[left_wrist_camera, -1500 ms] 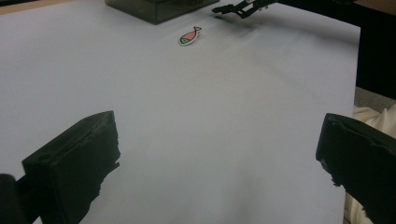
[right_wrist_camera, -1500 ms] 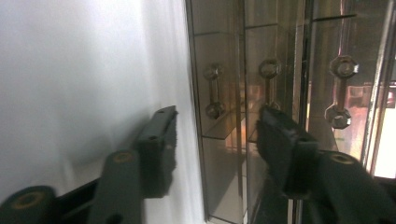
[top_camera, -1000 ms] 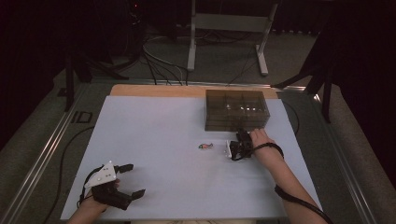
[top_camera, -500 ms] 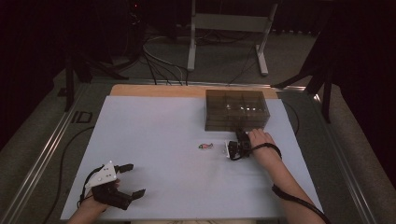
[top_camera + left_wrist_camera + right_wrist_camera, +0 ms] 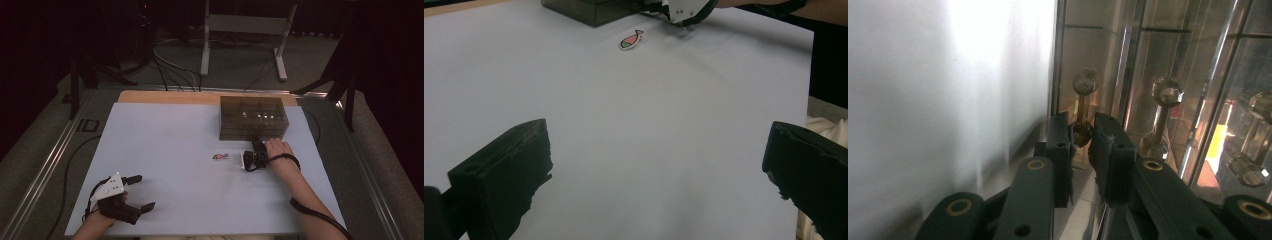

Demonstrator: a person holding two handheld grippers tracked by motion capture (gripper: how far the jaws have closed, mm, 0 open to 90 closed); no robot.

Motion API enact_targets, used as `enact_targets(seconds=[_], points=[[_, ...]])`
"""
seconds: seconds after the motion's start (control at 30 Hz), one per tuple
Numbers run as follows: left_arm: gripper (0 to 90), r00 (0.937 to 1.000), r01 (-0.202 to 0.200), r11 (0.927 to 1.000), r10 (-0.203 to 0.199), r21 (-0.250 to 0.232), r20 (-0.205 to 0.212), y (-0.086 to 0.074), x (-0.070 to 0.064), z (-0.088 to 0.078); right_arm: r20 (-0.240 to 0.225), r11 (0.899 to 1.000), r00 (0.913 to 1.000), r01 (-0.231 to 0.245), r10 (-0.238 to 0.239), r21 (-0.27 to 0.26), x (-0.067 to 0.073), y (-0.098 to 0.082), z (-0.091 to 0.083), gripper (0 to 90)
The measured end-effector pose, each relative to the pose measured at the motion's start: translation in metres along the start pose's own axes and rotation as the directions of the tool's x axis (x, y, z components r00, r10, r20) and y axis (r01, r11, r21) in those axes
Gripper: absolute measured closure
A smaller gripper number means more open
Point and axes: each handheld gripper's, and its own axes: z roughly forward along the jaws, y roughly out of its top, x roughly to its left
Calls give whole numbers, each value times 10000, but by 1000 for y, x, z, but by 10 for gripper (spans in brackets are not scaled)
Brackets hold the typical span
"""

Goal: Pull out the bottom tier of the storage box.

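White worktop [image 5: 165, 150] is bare around your wide-open left tongs [image 5: 659, 165], so with your right tongs [image 5: 1083, 135] closing onto the drawer knob [image 5: 1082, 134] of the smoky box [image 5: 252, 117], pull straight back, no twisting.

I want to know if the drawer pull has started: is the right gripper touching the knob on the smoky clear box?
Touching. In the right gripper view, the right gripper has just been closing, and its fingers press both sides of the drawer knob on the box.

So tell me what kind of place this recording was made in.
Probably a lab or studio set up for recording handling work: a table under a plain white sheet, cables trailing over the floor behind it, a metal stand, dark curtains around, and a hand-held left gripper with its own camera.
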Motion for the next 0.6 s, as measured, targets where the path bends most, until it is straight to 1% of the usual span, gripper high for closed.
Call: enact_targets(seconds=[0.1, 0.3, 0.43, 0.6], points=[[0, 10000, 9, 10000, -9, 9, 6, 0, 0, 0, 30, 10000, 10000, -16, 16, -43, 0, 0, 0, 794], [0, 10000, 18, 10000, -18, 8, 12, 0, 0, 0, -59, 9999, 10000, 23, -24, -107, -1, -1, -3, 796], [0, 10000, 20, 10000, -20, 23, 20, 0, 0, 0, -67, 9998, 9999, 117, -118, -130, -1, -2, -5, 796], [0, 10000, 6, 10000, -7, 48, 30, 0, 0, 0, -79, 9997, 9999, 90, -91, -211, -2, -4, -11, 797]])
